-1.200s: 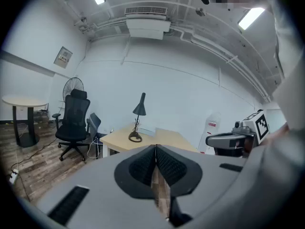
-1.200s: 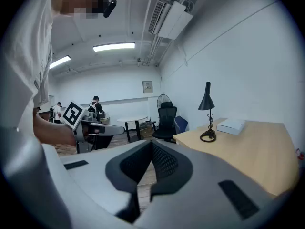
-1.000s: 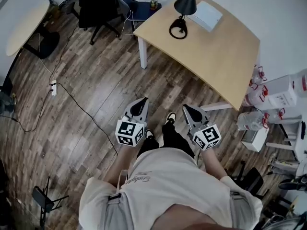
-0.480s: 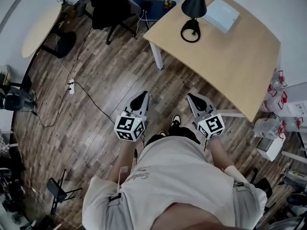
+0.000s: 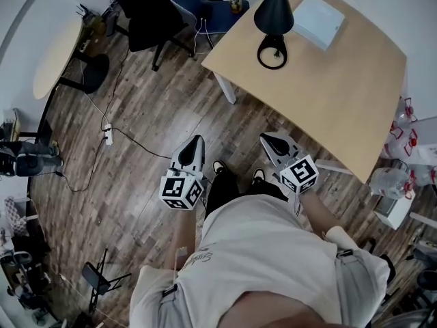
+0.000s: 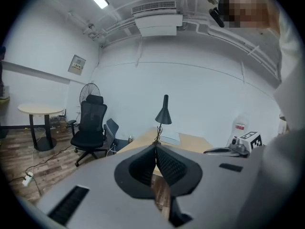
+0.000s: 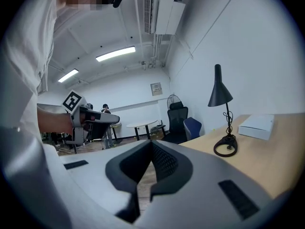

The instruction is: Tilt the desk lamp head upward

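Black desk lamp [image 5: 274, 9] stands on the wooden desk [image 5: 328, 94]; left tongs [image 5: 196, 140] and right tongs [image 5: 264, 138] hang closed, empty.

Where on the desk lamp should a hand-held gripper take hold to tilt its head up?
Probably the black cone-shaped lamp head, pinched across its narrow upper end, coming from the near, open side of the desk: the cone tapers there, and the white box sits beyond the lamp.
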Motion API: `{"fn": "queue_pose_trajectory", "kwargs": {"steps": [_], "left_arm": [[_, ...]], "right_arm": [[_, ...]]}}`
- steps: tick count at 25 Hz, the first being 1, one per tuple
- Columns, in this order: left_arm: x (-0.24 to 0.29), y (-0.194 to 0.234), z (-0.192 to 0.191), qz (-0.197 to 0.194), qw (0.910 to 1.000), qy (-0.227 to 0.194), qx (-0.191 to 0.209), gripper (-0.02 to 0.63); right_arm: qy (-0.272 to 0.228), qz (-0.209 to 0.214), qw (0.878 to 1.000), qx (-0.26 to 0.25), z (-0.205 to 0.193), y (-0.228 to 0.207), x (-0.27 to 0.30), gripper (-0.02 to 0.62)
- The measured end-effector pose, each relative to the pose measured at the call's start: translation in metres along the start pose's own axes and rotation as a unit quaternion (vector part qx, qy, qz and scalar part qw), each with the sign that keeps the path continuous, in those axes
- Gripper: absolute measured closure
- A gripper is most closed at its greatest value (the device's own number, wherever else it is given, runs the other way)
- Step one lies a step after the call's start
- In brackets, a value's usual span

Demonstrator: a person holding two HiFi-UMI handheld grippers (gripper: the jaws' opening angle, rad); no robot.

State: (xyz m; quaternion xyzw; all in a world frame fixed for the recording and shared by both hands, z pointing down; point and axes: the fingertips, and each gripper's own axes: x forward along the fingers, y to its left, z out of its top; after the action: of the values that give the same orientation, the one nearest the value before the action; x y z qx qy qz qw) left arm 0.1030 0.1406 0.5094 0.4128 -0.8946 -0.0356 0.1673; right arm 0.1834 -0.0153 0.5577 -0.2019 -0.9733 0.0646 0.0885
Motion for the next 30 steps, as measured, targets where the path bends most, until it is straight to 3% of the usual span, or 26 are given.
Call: {"fn": "queue_pose_trajectory", "kwargs": {"steps": [8,18,23,27,30], "left_arm": [[0.051,0.052,0.02,-0.049,0.9986,-0.012,0.017,0.591],[0.115,0.145,0.085,-0.176,0.9829,-0.028,0.048,0.591],[0.149,0.178,0.076,-0.205,0.977,0.005,0.058,0.591],[0.179,0.178,0.075,-0.243,0.9694,0.009,0.034,0.591],[0.203,0.172,0.068,-0.26,0.9645,0.028,0.04,0.591]], "right_arm": [[0.002,-0.035,0.999,-0.02,0.025,-0.026,0.082,0.6],[-0.024,-0.142,0.99,-0.001,0.07,-0.032,0.183,0.6],[-0.014,-0.197,0.98,0.015,0.065,-0.041,0.201,0.6],[0.002,-0.228,0.973,0.041,0.052,-0.068,0.204,0.6],[0.004,-0.241,0.969,0.048,0.046,-0.089,0.209,0.6]]}}
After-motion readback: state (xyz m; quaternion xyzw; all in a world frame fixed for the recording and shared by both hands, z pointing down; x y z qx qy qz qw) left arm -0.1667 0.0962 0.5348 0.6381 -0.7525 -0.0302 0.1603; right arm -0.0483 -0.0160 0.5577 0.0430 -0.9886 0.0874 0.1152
